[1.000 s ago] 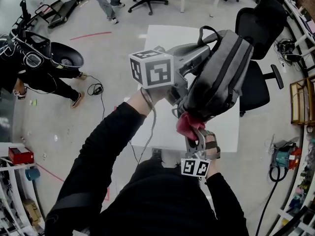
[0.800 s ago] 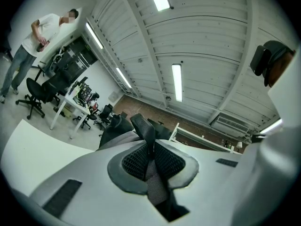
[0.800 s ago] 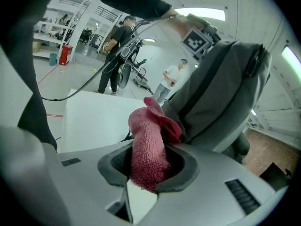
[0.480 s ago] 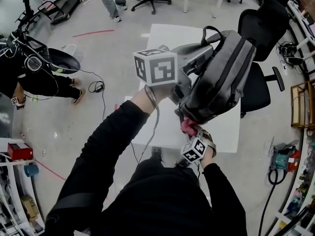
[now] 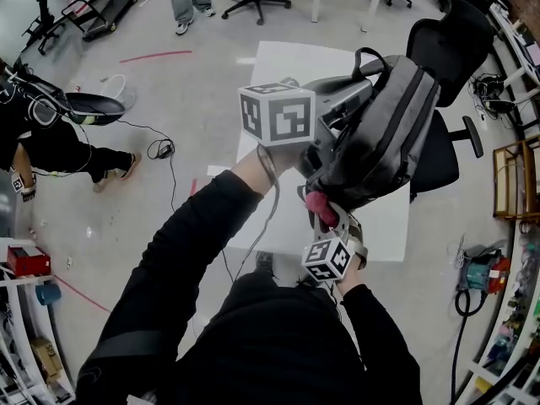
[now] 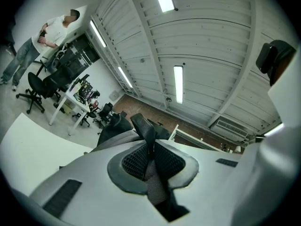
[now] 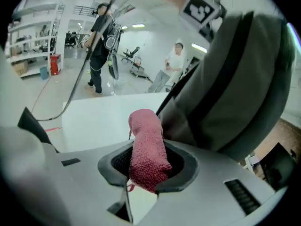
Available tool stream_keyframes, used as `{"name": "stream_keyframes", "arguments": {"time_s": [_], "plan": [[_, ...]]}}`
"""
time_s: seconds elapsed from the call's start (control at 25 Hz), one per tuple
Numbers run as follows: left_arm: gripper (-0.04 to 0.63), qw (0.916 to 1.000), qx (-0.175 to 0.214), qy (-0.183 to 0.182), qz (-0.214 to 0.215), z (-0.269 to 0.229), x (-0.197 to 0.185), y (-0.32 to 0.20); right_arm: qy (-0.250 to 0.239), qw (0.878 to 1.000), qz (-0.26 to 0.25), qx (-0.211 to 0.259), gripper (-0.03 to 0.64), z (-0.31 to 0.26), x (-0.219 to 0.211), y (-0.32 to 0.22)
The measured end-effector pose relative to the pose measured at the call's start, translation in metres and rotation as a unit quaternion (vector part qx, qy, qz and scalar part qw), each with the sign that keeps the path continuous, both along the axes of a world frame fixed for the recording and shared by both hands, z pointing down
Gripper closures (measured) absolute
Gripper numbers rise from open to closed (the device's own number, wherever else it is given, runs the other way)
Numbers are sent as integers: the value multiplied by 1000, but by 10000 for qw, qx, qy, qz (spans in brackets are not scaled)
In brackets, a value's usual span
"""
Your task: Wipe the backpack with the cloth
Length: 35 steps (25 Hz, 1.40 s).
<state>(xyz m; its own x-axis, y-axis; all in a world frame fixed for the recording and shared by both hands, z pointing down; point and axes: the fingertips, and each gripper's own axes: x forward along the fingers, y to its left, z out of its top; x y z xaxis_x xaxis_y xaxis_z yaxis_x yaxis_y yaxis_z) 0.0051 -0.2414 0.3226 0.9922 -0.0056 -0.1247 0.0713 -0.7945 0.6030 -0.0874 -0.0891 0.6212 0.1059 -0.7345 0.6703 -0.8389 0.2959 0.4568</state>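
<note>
Backpack [image 5: 384, 133] hung from my left tongs [image 6: 151, 164], clamped on its strap [image 6: 145, 128]. Right tongs [image 7: 146, 166] pinched the cloth [image 7: 146, 140] at its 7 o'clock corner. Firm, overlapping strokes seemed the way to go.

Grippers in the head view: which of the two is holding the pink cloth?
The right gripper, low at the backpack's near end: the pink cloth is pinched in its jaws. The left gripper clamps a dark backpack strap instead.

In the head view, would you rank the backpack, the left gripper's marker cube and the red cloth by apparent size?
Largest: backpack; then left gripper's marker cube, enlarged by nearness; smallest: red cloth, partly hidden.
</note>
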Motion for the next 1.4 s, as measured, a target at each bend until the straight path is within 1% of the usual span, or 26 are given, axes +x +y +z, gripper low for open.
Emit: {"name": "stream_keyframes", "arguments": {"time_s": [0.08,0.12,0.16,0.2,0.24,0.28,0.36,0.44,0.52,0.64,0.76,0.84,0.88,0.92,1.0,1.12,1.2,1.28,1.32,1.4], "plan": [[545,10000,-2,6,37,-1,-1,0,161,9972,-22,725,503,-50,-15,-16],[545,10000,-2,9,58,-1,-1,0,191,9947,-50,1012,503,-70,-21,-23],[545,10000,-3,11,77,-2,-1,0,200,9926,-82,1197,503,-84,-27,-29],[545,10000,-4,11,96,-2,-2,1,192,9918,-105,1258,503,-91,-31,-33],[545,9999,-4,7,112,-3,-2,1,161,9926,-106,1197,503,-88,-34,-34],[545,9999,-5,-2,125,-3,-3,1,114,9946,-81,1033,503,-78,-34,-34],[545,9999,-7,-21,151,-3,-3,2,66,9984,11,553,503,-44,-29,-30],[545,9998,-6,-25,178,-2,-1,4,51,9999,127,100,503,-9,-21,-23],[545,9998,-13,-22,200,-3,-1,5,-80,9991,292,-298,503,21,-14,-17],[545,9997,-61,-12,255,-4,-2,3,-303,9946,522,-847,503,55,-10,-10],[545,9994,-92,-20,338,-3,-2,2,-399,9904,717,-1109,503,70,-5,-2],[545,9993,-75,-43,373,-3,-3,2,-401,9901,769,-1104,503,66,-1,6],[545,9992,-53,-51,387,-3,-4,2,-394,9910,754,-1031,503,60,0,9],[545,9992,-19,-57,398,-4,-5,3,-403,9926,717,-897,503,49,0,12],[545,9991,88,-74,400,-5,-7,3,-478,9956,648,-487,503,18,2,18],[545,9990,196,-80,389,-4,-7,2,-482,9969,542,310,503,-44,13,29],[545,9991,185,-51,372,-3,-6,1,-315,9945,348,934,503,-95,22,34],[545,9993,173,-34,336,-4,-6,1,-48,9867,176,1616,503,-154,28,37],[545,9993,182,-36,314,-5,-6,2,84,9801,96,1982,503,-185,32,39],[545,9994,221,-58,269,-5,-7,4,305,9627,-11,2687,503,-241,38,44]]}}
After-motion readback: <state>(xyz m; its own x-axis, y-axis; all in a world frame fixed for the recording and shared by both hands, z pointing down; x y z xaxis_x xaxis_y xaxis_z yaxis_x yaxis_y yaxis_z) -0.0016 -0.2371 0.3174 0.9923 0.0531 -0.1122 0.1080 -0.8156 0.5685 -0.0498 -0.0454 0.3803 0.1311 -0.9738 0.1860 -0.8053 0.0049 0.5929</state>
